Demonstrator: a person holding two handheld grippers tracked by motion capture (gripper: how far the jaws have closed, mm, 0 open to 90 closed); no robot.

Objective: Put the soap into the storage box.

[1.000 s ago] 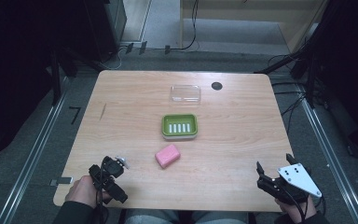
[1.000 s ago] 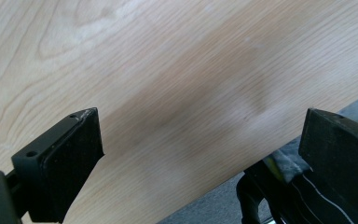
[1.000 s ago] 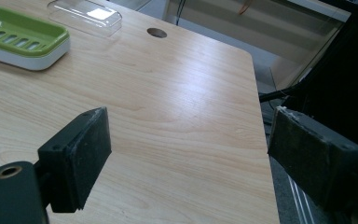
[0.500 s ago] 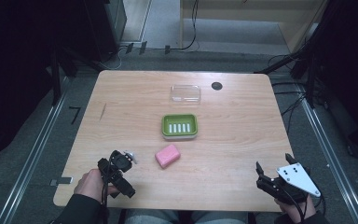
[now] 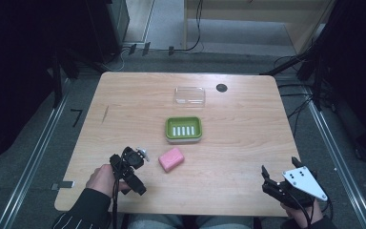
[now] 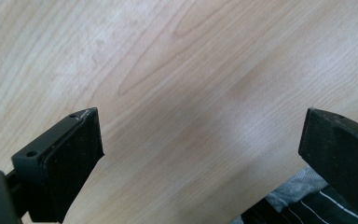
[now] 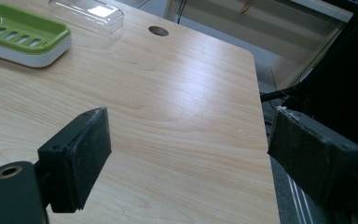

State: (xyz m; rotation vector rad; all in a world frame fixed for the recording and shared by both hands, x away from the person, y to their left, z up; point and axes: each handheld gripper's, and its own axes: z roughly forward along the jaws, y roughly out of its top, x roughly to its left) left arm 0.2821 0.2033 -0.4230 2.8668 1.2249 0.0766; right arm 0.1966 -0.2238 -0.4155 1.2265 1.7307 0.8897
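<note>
A pink soap bar (image 5: 171, 158) lies on the wooden table (image 5: 238, 138), just in front of a green soap dish (image 5: 183, 129) with a slotted bottom. Farther back sits a clear plastic lid (image 5: 189, 95). My left gripper (image 5: 128, 168) hovers a short way left of the soap, apart from it; in its own view the left gripper (image 6: 200, 135) stands open over bare wood. Near the table's front right corner my right gripper (image 5: 279, 169) is open and holds nothing. The right gripper (image 7: 191, 135) faces the dish (image 7: 23, 35) and the lid (image 7: 86, 14) from afar.
A dark round cable hole (image 5: 221, 88) sits at the back right of the table, also seen as the hole (image 7: 158, 31) past the lid. Striped dark cloth (image 6: 307, 205) of the person shows below the table's near edge. Dark floor and cables surround the table.
My left gripper has moved right and a little forward along the table's front, closer to the pink soap. The right gripper has stayed in place.
</note>
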